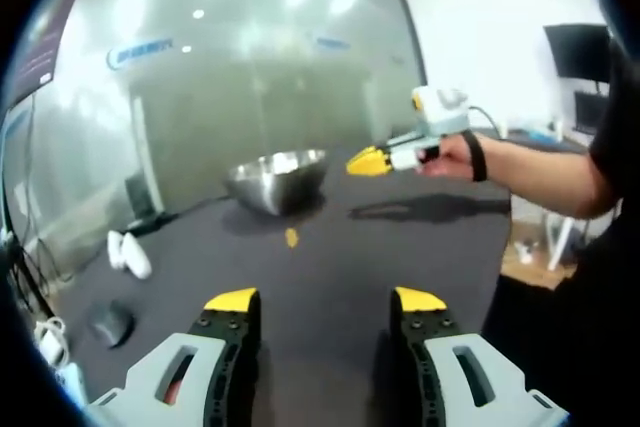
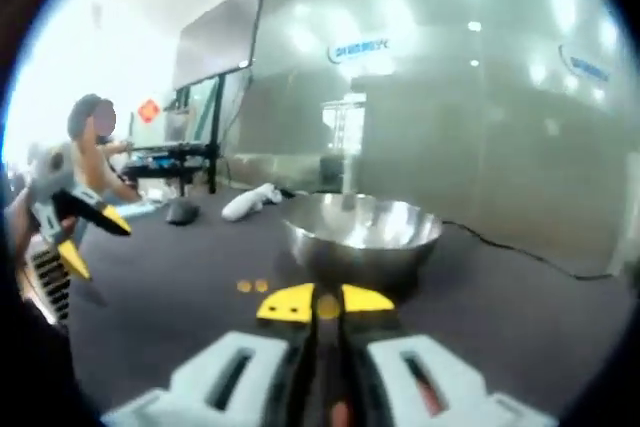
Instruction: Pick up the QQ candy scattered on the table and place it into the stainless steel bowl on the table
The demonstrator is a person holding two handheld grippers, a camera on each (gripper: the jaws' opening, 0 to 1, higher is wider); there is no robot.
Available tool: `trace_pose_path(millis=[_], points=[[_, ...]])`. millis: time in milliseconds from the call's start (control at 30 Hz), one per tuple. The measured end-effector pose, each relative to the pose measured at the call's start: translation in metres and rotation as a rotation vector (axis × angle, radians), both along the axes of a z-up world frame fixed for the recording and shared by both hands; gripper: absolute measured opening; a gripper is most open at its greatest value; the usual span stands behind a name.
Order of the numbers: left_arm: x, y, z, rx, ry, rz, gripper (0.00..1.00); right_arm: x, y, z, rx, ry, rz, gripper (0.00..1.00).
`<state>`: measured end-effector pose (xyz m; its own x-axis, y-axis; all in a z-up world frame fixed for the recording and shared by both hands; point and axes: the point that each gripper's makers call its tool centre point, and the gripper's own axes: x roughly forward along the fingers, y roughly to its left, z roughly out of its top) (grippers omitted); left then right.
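The stainless steel bowl (image 1: 278,179) (image 2: 365,232) stands on the dark table toward its far side. One orange QQ candy (image 1: 291,237) lies on the table in front of the bowl; in the right gripper view two candies (image 2: 252,287) lie side by side just left of my jaws. My left gripper (image 1: 326,302) (image 2: 88,237) is open, low over the table, nothing between its jaws. A hand holds my right gripper (image 1: 368,160) (image 2: 326,305) in the air beside the bowl's rim, shut on a small orange candy.
White objects (image 1: 130,252) (image 2: 250,202) and a dark mouse (image 1: 112,322) (image 2: 182,212) lie on the table's far-left part. A black cable (image 2: 510,247) runs past the bowl. A glass wall stands behind the table. The table edge (image 1: 500,277) drops off at right.
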<state>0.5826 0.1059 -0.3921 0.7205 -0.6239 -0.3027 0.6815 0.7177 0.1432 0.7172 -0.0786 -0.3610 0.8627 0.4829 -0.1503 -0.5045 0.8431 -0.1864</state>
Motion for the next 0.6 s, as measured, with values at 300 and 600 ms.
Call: trace_pose_path(millis=[300, 600], points=[[0.001, -0.001, 0.0, 0.002, 0.0, 0.0, 0.53, 0.03, -0.013, 0.042, 0.047, -0.092, -0.111, 0.09], [-0.002, -0.002, -0.004, 0.007, 0.012, 0.002, 0.53, 0.068, 0.012, 0.054, 0.109, -0.114, -0.142, 0.09]])
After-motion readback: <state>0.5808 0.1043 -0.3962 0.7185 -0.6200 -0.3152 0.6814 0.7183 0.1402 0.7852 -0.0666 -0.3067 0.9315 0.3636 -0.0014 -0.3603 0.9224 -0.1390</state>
